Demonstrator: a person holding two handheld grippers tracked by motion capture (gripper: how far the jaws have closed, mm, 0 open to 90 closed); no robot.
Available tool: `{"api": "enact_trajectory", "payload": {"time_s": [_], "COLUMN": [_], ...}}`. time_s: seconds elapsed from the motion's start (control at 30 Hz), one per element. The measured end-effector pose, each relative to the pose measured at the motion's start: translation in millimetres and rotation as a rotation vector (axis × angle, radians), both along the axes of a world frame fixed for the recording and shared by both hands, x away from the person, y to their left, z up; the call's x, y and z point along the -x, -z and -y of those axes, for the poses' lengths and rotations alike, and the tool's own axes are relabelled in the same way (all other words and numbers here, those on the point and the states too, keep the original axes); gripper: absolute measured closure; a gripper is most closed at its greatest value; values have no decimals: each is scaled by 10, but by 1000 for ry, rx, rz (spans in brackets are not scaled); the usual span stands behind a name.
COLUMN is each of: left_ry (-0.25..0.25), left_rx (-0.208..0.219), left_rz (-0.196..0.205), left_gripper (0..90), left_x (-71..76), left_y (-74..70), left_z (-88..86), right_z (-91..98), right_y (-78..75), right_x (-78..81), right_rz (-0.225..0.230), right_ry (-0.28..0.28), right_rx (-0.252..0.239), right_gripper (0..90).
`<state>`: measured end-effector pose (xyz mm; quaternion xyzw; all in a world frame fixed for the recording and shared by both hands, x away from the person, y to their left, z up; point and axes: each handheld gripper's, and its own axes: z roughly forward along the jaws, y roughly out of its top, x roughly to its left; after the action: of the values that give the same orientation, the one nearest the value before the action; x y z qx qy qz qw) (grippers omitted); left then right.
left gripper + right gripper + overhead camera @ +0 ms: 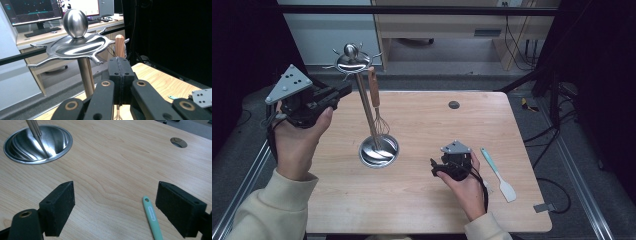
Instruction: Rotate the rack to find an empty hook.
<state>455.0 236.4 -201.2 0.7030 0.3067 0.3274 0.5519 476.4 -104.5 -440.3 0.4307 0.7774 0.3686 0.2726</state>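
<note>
1. A steel utensil stand is on the desk, left of centre. Its round dished base sits flat on the wood, the pole rises from it, and a hooked top plate with a rounded knob crowns it.
2. The dished base holds the foot of the pole; the right gripper view shows its bowl polished and ridged.
3. A whisk with a wooden handle hangs from one hook of the top plate, wire head down, just above the base, beside the pole.
4. Left tongs: raised off the desk at top-plate height, jaws pressed together with nothing between them. In the left gripper view the closed tips point at the whisk's handle top, near it; whether they touch I cannot tell.
5. Right tongs: low over the desk, jaws spread wide, gripping nothing. In the right gripper view bare wood lies between the jaws.
6. A teal-handled spatula lies flat on the desk just right of the right hand; its handle end lies inside the right jaw.
7. Surface: light wood grain, a round cable port near the far edge.
8. Room: dark surround, pale cabinets beyond, monitors on a far bench.
</note>
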Motion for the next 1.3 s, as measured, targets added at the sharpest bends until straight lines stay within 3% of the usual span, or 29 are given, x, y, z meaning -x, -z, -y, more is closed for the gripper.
{"api": "enact_trajectory", "payload": {"time_s": [0.6, 1.3], "left_ry": [-27, -45], "left_rx": [-3, 62], "left_rz": [13, 10], "left_gripper": [900, 900], "left_x": [-27, -100], "left_y": [6, -2], "left_z": [-33, -227], "right_z": [-5, -18], "right_y": [2, 14], "right_x": [5, 5], "right_rz": [-5, -13], "right_ry": [-4, -13], "right_rx": [6, 11], "right_gripper": [163, 162]}}
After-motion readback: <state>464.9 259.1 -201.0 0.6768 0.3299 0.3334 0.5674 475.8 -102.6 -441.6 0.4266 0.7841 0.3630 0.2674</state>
